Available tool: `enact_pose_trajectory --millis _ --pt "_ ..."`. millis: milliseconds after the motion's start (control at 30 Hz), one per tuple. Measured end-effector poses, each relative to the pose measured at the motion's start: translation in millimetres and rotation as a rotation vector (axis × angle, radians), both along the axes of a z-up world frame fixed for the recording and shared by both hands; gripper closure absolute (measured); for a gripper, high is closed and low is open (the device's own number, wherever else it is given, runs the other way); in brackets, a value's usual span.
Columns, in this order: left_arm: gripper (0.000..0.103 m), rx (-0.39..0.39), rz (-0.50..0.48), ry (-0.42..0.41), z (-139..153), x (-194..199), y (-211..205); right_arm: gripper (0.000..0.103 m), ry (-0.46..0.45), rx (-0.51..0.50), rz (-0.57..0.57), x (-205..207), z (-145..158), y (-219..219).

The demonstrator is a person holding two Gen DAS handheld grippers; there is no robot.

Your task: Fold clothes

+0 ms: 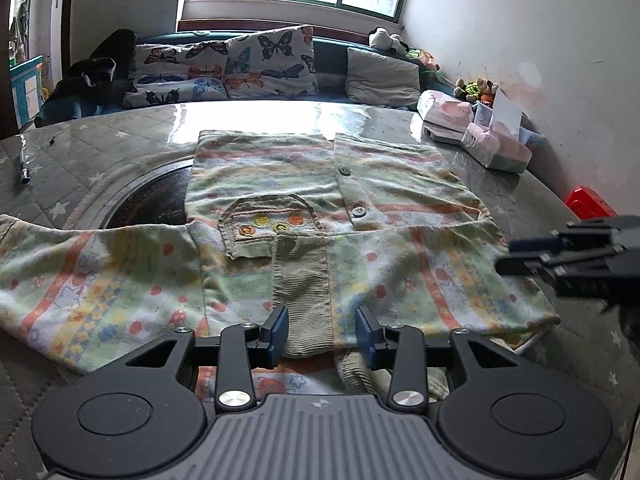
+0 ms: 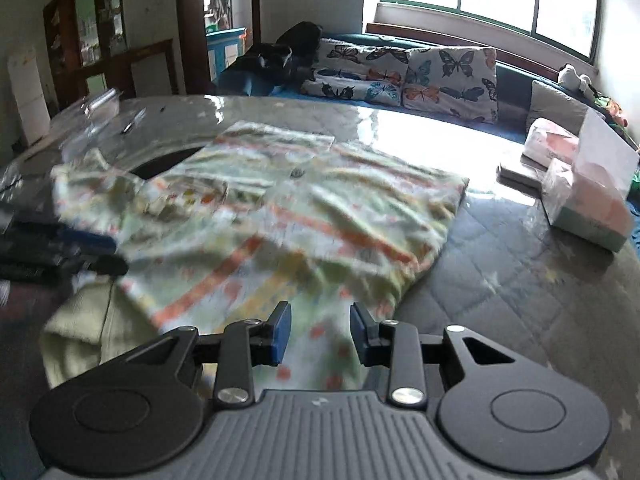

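A small striped jacket [image 1: 280, 184] with a green pocket [image 1: 268, 226] and buttons lies flat on the quilted table cover [image 1: 72, 168]. One sleeve is folded across its front, and that sleeve's green ribbed cuff [image 1: 302, 280] reaches toward me. My left gripper [image 1: 322, 334] is open, its blue pads either side of the cuff's end. My right gripper [image 2: 320, 338] is open too, low over the jacket's near right part [image 2: 320, 232], which is motion-blurred in the right wrist view. Each gripper shows in the other's view: the right [image 1: 560, 256], the left [image 2: 60, 252].
Tissue packs and boxes [image 1: 496, 140] stand at the table's right, by the wall, with a red object [image 1: 588, 200] nearer. A pen [image 1: 24, 168] lies at the far left. Behind the table is a sofa with butterfly cushions [image 1: 224, 68]. A dark round inset [image 1: 148, 200] shows under the jacket's left side.
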State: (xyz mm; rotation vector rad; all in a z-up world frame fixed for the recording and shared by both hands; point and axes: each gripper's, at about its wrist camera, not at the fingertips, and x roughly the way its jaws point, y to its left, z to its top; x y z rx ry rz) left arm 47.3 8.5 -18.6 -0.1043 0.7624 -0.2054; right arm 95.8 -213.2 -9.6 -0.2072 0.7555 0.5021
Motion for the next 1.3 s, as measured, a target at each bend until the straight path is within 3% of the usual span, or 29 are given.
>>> enact_pose_trajectory --millis 200,400,467,533,867,1133,1300 --pt "0.061 0.003 0.085 -0.010 5.1 -1.8 25.2 0.070 0.013 -0.022 -0.032 30.1 -13.3 6.8" --pt "0.055 0.013 0.243 -0.018 9.6 -2.4 70.2 0.061 -0.009 -0.019 -0.002 13.8 -4.4 11.7" --pt "0.052 0.017 0.317 -0.017 9.3 -2.6 90.1 0.059 -0.017 -0.018 0.019 6.2 -0.5 15.2" --pt "0.051 0.022 0.396 -0.016 8.5 -2.8 111.3 0.051 -0.021 -0.017 0.034 0.4 1.0 19.3" --pt "0.048 -0.003 0.746 -0.005 3.1 -7.4 208.5 0.046 0.013 0.016 0.055 -12.6 -5.0 33.0" --pt "0.052 -0.026 0.787 -0.001 -0.8 0.4 230.6 0.046 0.025 0.027 0.044 -15.4 -6.4 34.3" --pt "0.069 -0.013 0.799 -0.007 -2.5 5.1 230.4 0.046 0.024 0.034 0.034 -16.8 -5.8 32.8"
